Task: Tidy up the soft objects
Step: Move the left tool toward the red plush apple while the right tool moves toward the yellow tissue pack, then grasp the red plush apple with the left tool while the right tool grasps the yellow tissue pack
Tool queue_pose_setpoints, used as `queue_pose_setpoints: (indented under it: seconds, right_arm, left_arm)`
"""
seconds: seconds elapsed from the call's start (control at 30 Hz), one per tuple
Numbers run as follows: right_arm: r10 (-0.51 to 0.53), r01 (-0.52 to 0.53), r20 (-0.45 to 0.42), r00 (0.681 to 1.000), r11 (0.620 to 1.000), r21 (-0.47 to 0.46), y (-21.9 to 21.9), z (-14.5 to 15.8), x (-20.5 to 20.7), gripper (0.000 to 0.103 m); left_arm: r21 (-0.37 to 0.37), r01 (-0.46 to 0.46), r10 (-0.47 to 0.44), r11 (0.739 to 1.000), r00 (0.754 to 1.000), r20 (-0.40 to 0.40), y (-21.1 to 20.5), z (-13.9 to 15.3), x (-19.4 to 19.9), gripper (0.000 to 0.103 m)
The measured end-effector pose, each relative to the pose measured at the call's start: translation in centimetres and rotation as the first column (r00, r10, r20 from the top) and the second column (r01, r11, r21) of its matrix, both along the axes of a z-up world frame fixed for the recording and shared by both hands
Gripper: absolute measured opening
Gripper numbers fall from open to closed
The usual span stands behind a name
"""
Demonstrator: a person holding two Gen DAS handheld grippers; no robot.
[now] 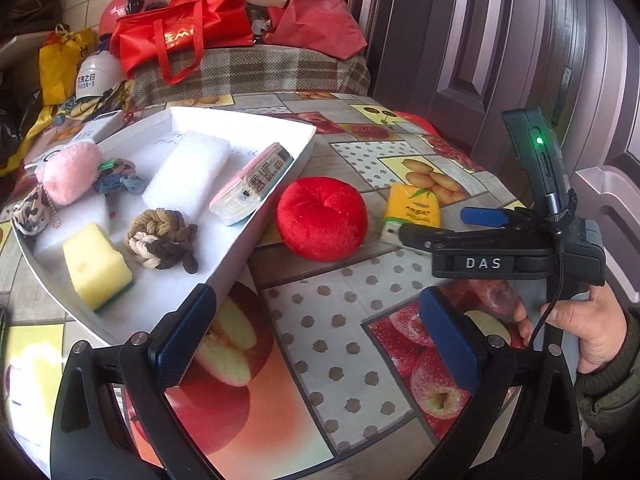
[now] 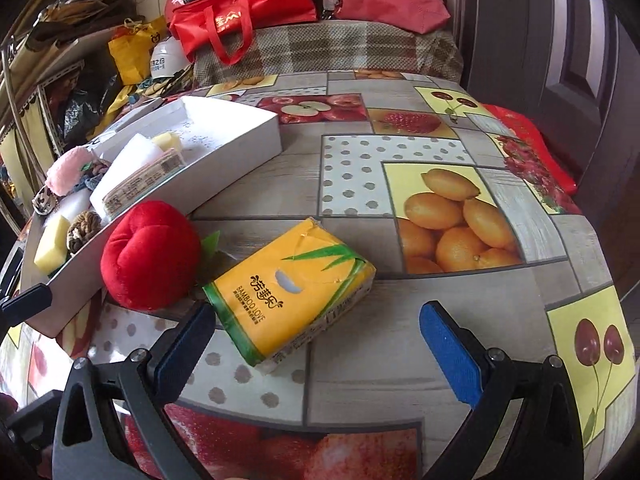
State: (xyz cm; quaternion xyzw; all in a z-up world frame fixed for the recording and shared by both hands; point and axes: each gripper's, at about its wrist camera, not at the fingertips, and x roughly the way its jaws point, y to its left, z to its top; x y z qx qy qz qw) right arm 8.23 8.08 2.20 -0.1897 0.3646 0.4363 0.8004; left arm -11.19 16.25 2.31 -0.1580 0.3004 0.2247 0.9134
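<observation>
On the table [image 2: 440, 320], the yellow tissue pack [image 2: 292, 288] lies just ahead of the open right gripper [image 2: 316, 344], its long axis slanting far-right to near-left beside the red plush apple [image 2: 148, 256]; the left gripper [image 1: 316, 336] is open too.

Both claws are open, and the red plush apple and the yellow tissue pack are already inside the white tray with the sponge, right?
Not quite. The red plush apple and yellow tissue pack lie on the tablecloth outside the white tray, as the right wrist view shows. Both the left claw and right claw are open, and the yellow sponge is in the tray.
</observation>
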Motion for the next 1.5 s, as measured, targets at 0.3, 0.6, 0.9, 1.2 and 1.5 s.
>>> queue_pose_setpoints:
  seconds: [0.3, 0.6, 0.9, 1.2, 1.5]
  right_arm:
    - [-0.012, 0.015, -0.035, 0.999, 0.998, 0.068, -3.6, 0.8, 2.1, 0.102]
    - [0.016, -0.015, 0.045, 0.999, 1.0, -0.018, 2.2, 0.3, 0.7, 0.102]
    - [-0.005, 0.005, -0.004, 1.0, 1.0, -0.015, -0.6, -0.1, 2.8, 0.06]
    - [-0.018, 0.022, -0.082, 0.996, 0.998, 0.051, -2.6, 0.1, 4.1, 0.06]
    - [-0.009, 0.01, -0.063, 0.998, 1.0, 0.026, -2.1, -0.1, 3.8, 0.061]
  left_arm:
    - [0.008, -0.011, 0.011, 1.0, 0.999, -0.039, 0.2, -0.2, 1.8, 0.102]
    - [0.09, -0.069, 0.075, 0.994, 0.995, -0.066, -0.1, 0.0, 3.4, 0.102]
    - [0.144, -0.05, 0.066, 0.988, 0.992, -0.11, -0.5, -0.2, 6.3, 0.102]
    - [0.142, -0.001, 0.025, 0.99, 0.986, -0.164, -0.7, -0.7, 10.3, 0.064]
    - [0.134, -0.016, 0.039, 0.991, 0.984, -0.173, 0.0, -0.9, 11.0, 0.062]
